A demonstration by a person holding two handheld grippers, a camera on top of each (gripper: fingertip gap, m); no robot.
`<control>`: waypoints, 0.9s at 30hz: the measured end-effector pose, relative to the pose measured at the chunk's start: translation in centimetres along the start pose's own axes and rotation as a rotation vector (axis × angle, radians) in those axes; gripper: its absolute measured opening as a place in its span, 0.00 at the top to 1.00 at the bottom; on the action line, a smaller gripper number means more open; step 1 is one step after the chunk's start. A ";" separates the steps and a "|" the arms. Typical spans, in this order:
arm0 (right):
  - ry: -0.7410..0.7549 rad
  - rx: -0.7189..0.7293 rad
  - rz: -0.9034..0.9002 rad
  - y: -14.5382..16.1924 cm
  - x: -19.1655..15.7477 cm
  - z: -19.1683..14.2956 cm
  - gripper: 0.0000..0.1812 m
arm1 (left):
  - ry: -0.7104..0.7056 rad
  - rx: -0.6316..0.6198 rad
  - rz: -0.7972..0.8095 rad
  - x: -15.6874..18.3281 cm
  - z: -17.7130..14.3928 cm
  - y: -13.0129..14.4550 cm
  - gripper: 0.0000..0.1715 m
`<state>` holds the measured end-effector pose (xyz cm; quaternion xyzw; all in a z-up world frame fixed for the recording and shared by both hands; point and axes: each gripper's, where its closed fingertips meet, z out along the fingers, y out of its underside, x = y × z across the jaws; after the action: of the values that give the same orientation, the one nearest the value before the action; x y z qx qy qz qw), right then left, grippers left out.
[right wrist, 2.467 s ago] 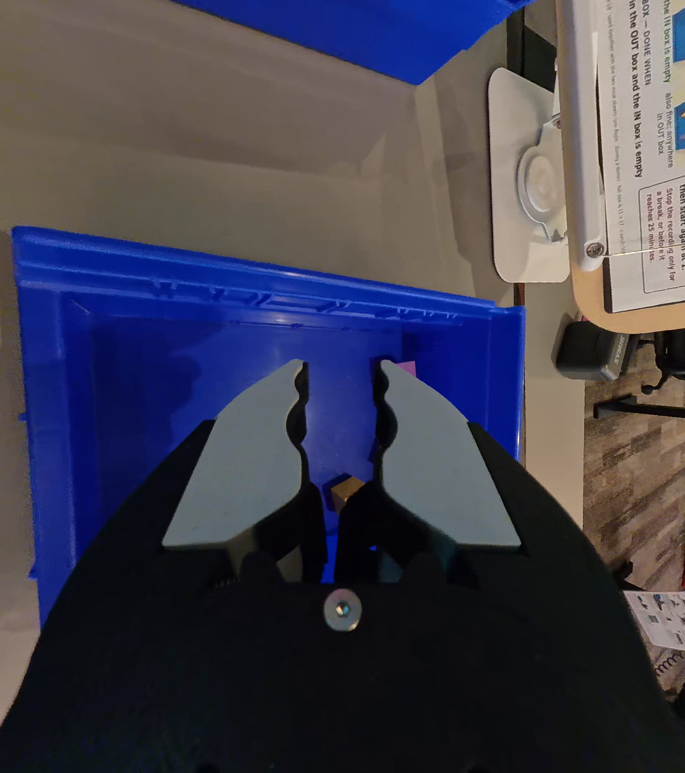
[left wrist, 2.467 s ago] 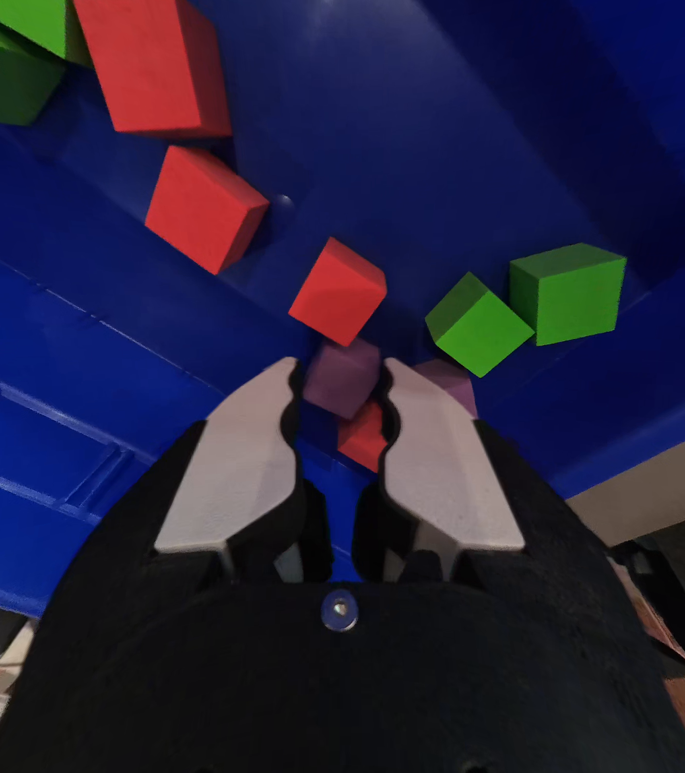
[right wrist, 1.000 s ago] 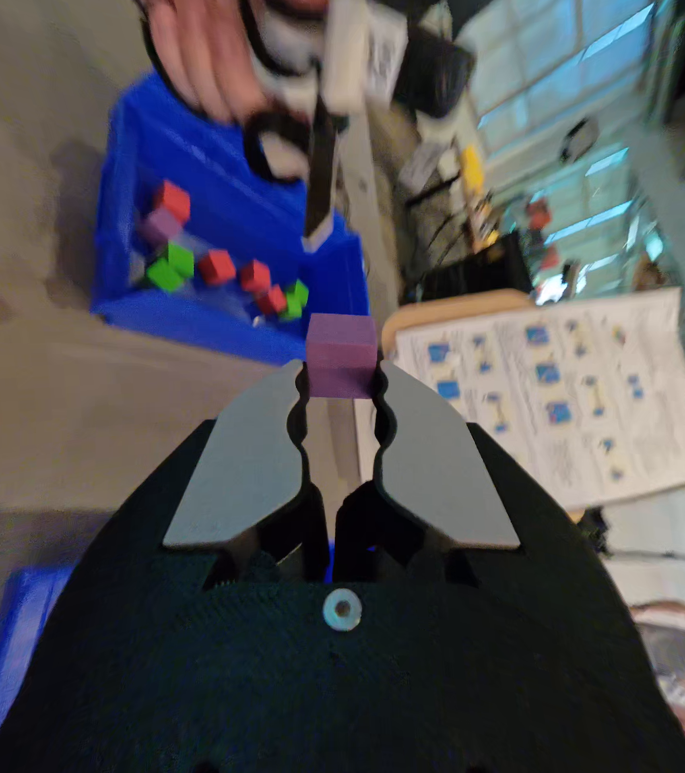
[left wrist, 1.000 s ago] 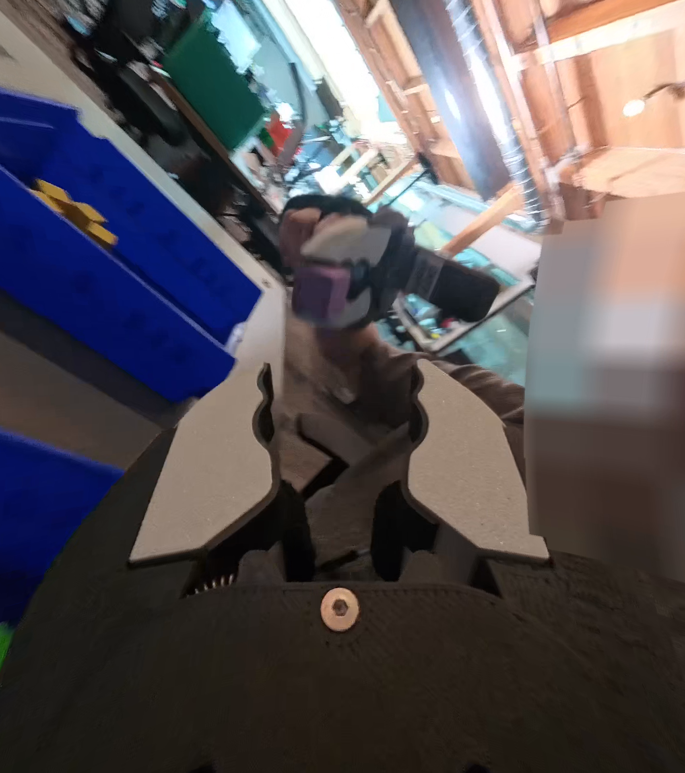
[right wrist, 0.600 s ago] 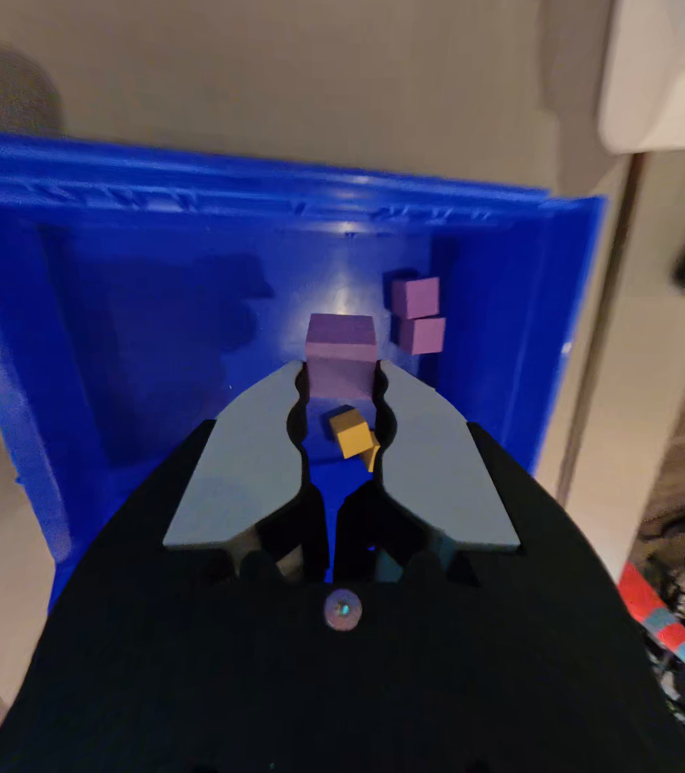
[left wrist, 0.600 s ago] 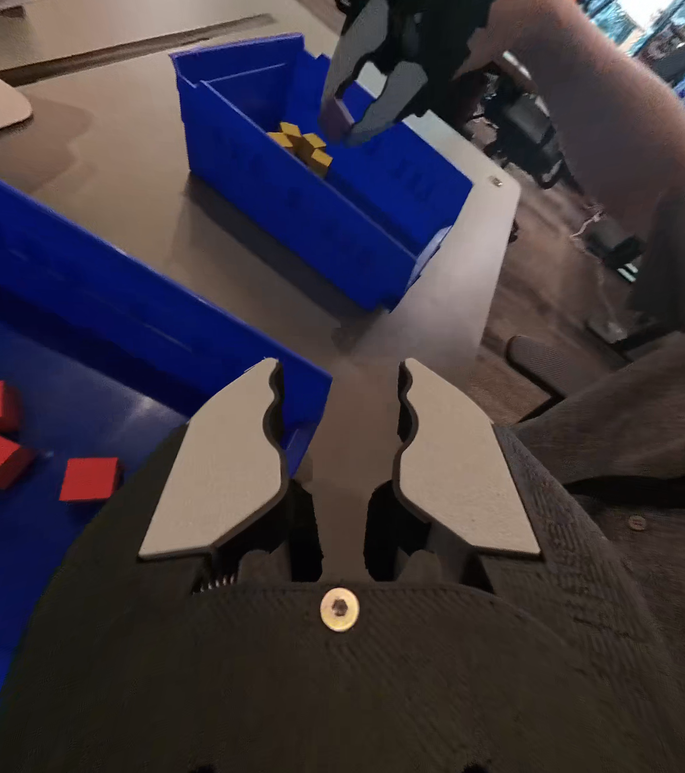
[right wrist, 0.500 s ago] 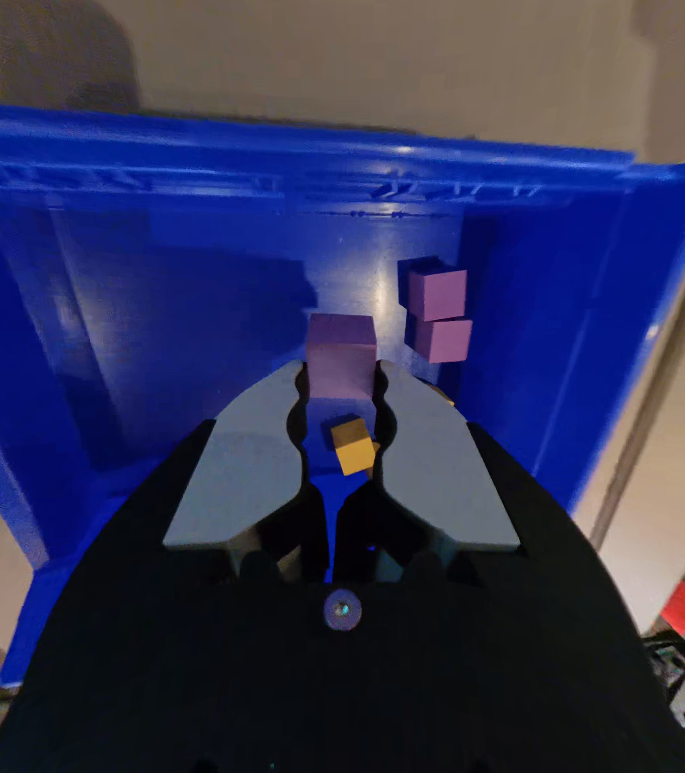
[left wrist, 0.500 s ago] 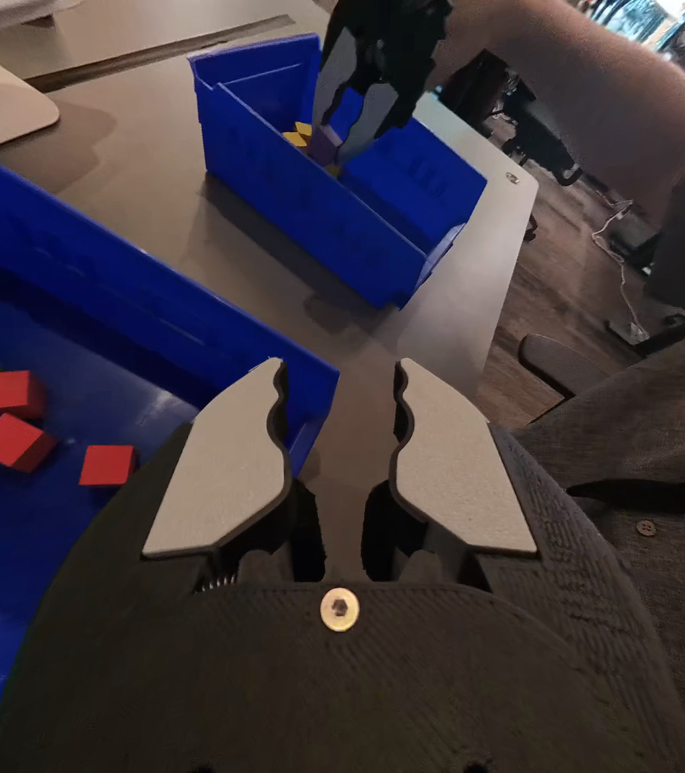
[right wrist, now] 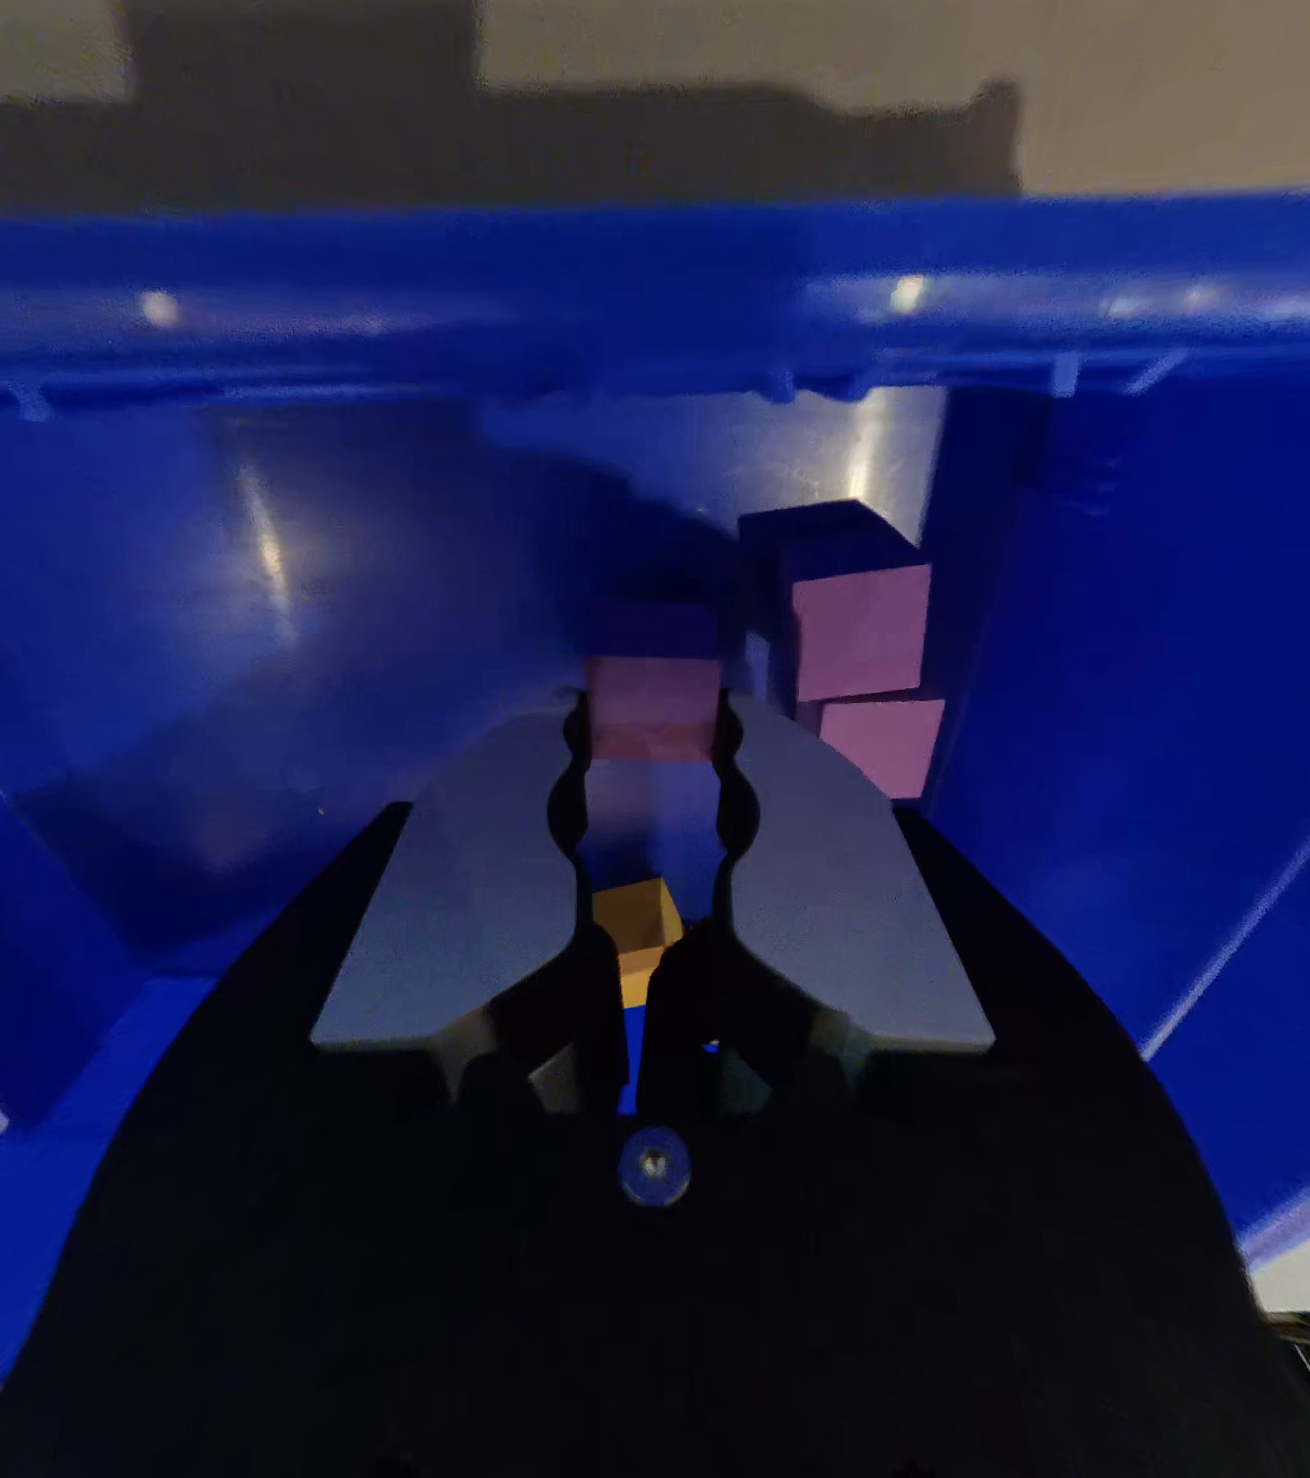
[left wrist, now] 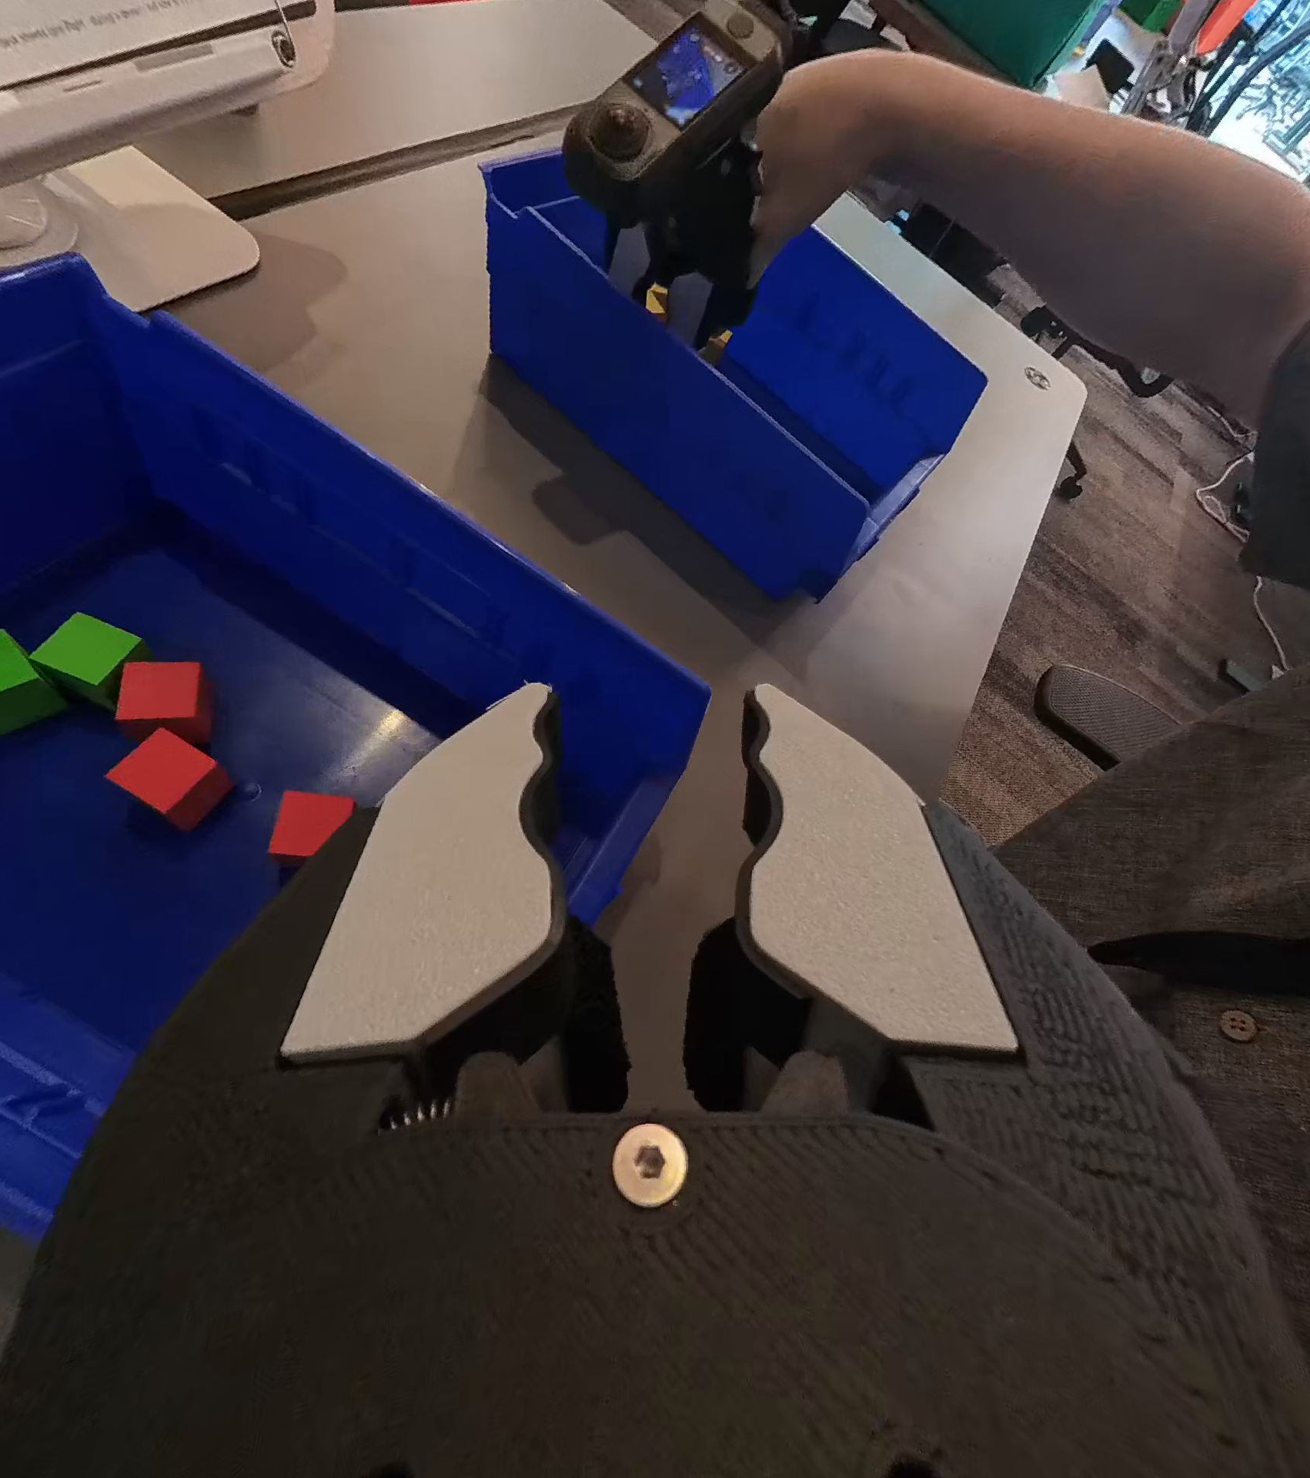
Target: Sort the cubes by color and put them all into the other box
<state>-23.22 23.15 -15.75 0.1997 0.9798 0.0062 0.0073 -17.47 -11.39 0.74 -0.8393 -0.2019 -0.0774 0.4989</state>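
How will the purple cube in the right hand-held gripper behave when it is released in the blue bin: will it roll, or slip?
The purple cube has flat faces, so it probably settles rather than rolls. Its matte surface looks unlikely to slip from the right hand-held gripper. It may bump the purple cubes beside it.

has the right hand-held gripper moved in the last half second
Yes. The right hand-held gripper, shut on a purple cube, has gone deeper into the blue bin; the bin's far wall and two purple cubes loom larger.
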 end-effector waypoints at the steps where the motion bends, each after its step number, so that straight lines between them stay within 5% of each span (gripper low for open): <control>1: 0.004 0.000 -0.001 -0.1 0.2 0.1 0.84 | -0.001 0.001 0.004 0.0 0.0 -0.1 0.74; 17: 0.017 0.095 0.067 -0.1 -0.6 -2.4 0.80 | -0.054 -0.081 0.031 -0.7 0.1 1.0 0.74; 27: 0.310 0.402 -0.043 -2.5 -6.8 -11.0 0.84 | -0.355 -0.848 0.068 -9.5 1.5 10.4 0.73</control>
<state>-18.12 18.07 -4.75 0.1731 0.9548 -0.1586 -0.1825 -21.86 -16.95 -11.50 -0.9757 -0.2071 0.0084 0.0714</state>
